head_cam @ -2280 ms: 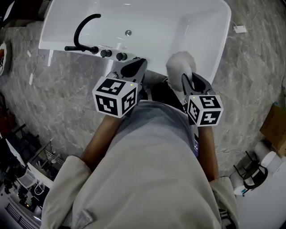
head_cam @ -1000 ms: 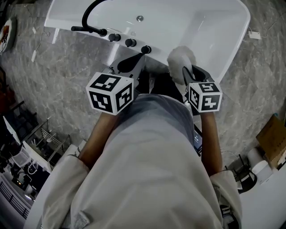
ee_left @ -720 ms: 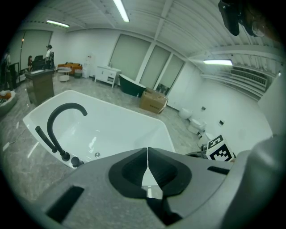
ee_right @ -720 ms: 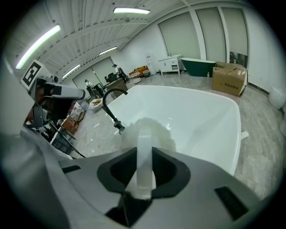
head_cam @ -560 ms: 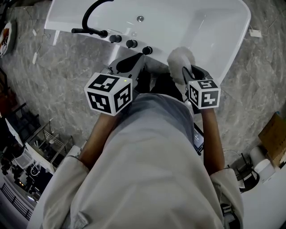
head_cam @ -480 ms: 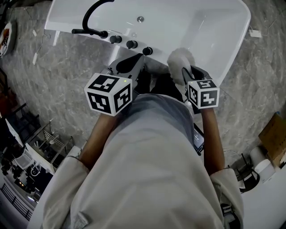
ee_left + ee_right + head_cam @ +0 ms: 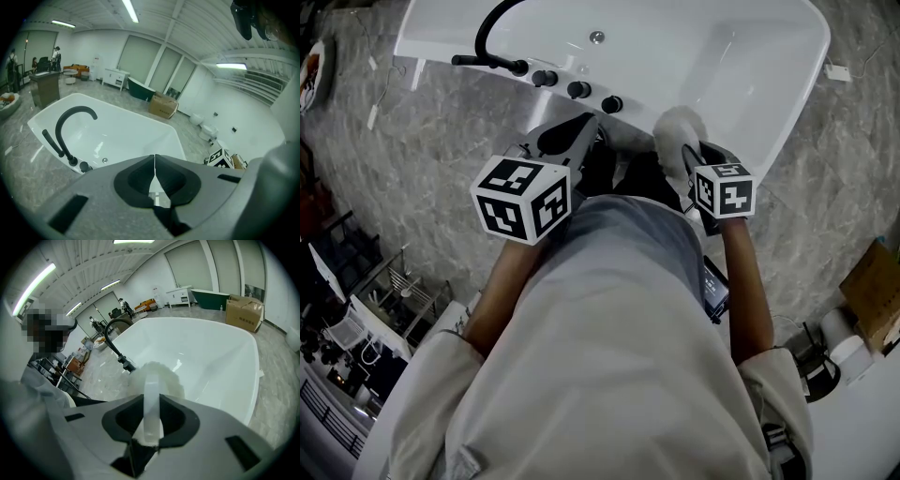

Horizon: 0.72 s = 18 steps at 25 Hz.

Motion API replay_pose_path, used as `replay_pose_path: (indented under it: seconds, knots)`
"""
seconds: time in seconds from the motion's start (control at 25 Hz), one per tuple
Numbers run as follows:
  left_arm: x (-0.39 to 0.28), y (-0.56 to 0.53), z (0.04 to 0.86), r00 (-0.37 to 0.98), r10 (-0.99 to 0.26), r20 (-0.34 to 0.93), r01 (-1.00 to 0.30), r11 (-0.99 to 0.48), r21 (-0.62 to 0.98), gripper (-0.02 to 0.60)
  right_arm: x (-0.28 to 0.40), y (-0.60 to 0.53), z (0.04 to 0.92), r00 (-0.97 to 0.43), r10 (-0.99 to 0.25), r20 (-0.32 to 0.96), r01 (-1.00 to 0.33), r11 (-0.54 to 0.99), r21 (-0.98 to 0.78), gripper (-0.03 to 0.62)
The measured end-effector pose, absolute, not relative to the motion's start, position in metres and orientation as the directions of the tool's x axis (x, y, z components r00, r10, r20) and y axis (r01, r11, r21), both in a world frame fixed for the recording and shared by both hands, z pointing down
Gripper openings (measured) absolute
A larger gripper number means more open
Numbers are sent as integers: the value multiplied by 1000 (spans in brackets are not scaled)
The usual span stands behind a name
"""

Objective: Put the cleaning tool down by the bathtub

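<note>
Stands at the near rim of the tub point(image 7: 787, 75), on a grey marbled floor point(image 7: 422, 141), with both grippers held out in front of a pale shirt point(image 7: 609, 356).

Grips the tool point(image 7: 161, 376) in the right gripper point(image 7: 151, 404), with the jaws clamped on the flat, translucent handle. Carries the fluffy white head just past the jaw tips. From the head view, shows that head point(image 7: 675, 131) against the tub's near rim, at the right end of the rim's dark fittings. Holds the tool up in the gripper, not set down on floor or rim.

Holds the left gripper point(image 7: 154, 161) beside the right one, a little to its left and apart from it point(image 7: 572, 139). Presses the left jaws together along a thin seam, with nothing held between them. Points both grippers toward the tub.

Faces the black arched faucet point(image 7: 70, 124) at the tub's left rim, with three dark knobs point(image 7: 578, 90) in a row along the rim next to it. Looks down on the small round drain point(image 7: 596, 37) in the white basin beyond the knobs. Shows, far beyond the tub in the left gripper view, a cardboard box point(image 7: 163, 106) on the floor.
</note>
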<state>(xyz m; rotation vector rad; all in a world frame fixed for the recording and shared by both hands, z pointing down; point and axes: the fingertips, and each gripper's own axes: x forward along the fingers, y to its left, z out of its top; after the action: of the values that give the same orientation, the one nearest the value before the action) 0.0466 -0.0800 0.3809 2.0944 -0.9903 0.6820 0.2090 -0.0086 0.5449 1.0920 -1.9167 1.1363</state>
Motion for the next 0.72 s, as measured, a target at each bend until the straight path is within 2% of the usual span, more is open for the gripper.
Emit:
replay_pose_path:
  seconds: [0.72]
  knots:
    - [25, -78, 386, 540, -454, 709, -834, -406, 375, 9, 208, -3, 581, -438, -253, 863, -891, 252, -378, 84]
